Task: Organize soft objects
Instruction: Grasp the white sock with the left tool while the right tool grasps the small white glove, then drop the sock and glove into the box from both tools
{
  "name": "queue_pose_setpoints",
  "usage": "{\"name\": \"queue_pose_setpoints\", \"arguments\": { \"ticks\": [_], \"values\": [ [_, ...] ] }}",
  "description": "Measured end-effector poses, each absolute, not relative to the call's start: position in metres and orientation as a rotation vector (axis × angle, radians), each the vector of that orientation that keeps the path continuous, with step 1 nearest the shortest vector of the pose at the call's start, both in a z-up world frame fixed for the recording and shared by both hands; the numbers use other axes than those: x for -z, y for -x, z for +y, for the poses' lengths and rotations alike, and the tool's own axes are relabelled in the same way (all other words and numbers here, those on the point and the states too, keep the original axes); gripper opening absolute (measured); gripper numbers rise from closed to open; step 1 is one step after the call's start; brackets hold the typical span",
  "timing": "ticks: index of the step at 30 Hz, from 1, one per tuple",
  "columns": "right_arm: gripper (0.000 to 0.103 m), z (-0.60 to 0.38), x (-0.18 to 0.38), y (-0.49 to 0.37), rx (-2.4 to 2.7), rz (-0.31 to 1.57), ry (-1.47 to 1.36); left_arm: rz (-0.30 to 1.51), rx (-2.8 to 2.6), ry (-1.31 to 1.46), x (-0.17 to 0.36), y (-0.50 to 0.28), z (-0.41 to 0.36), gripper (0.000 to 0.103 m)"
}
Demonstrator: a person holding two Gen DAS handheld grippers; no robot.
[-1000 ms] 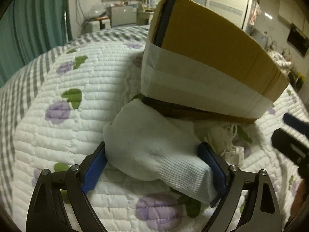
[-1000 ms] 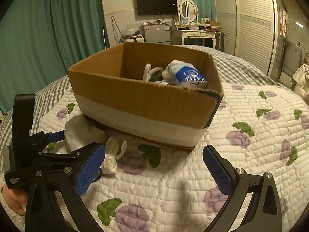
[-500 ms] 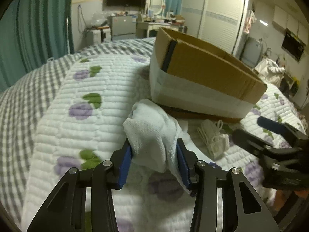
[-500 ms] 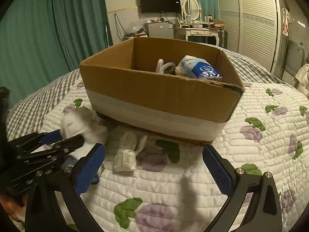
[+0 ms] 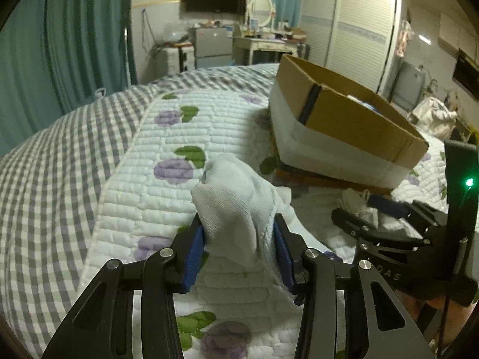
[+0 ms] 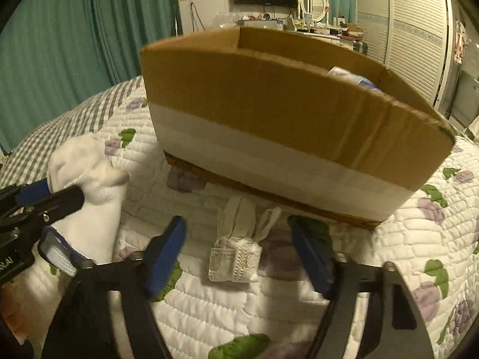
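Socks are what we are sorting: one white sock (image 5: 236, 209) is bunched and pinched between the blue pads of our left gripper (image 5: 238, 249), lifted just off the quilt (image 5: 143, 161), with its cuff drooping below the jaws. It looks light and limp, so it will sag and swing; a pinch across the bunched middle should be enough. Near the front wall of the cardboard box (image 6: 269, 113) lies a small folded mesh piece (image 6: 239, 245), flat on the bed, and our right gripper (image 6: 239, 248) hangs spread wide on either side of it, touching nothing. That piece looks thin, soft and floppy, with loose tabs at its far end. We judge the thicker folded near end the best place to take hold, pressing into the quilt without snagging its fabric.
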State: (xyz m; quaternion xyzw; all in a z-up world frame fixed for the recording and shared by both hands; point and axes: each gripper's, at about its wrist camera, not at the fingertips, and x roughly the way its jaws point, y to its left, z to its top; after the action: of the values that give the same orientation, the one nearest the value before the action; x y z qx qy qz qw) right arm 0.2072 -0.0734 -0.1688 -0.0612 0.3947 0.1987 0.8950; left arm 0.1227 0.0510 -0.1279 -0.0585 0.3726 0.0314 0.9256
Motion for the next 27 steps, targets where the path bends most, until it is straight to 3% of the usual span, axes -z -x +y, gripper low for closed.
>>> {"name": "queue_pose_setpoints", "arguments": {
  "ticks": [1,3,9,27],
  "values": [
    [0.052,-0.072,0.171,-0.208,-0.412,0.825,0.128,0.767,-0.066,0.121,0.129,-0.124,0.052,0.042],
    [0.044,-0.071,0.174,-0.209,-0.402,0.828,0.135,0.771,-0.068,0.12,0.131,-0.126,0.052,0.043],
    [0.029,-0.079,0.165,-0.197,-0.402,0.803,0.119,0.765,-0.061,0.094,0.13,-0.126,0.047,0.043],
    [0.028,-0.138,0.079,-0.108,-0.426,0.683,0.135,0.667,0.013,0.024,0.066,-0.075,-0.005,0.043]
  ]
}}
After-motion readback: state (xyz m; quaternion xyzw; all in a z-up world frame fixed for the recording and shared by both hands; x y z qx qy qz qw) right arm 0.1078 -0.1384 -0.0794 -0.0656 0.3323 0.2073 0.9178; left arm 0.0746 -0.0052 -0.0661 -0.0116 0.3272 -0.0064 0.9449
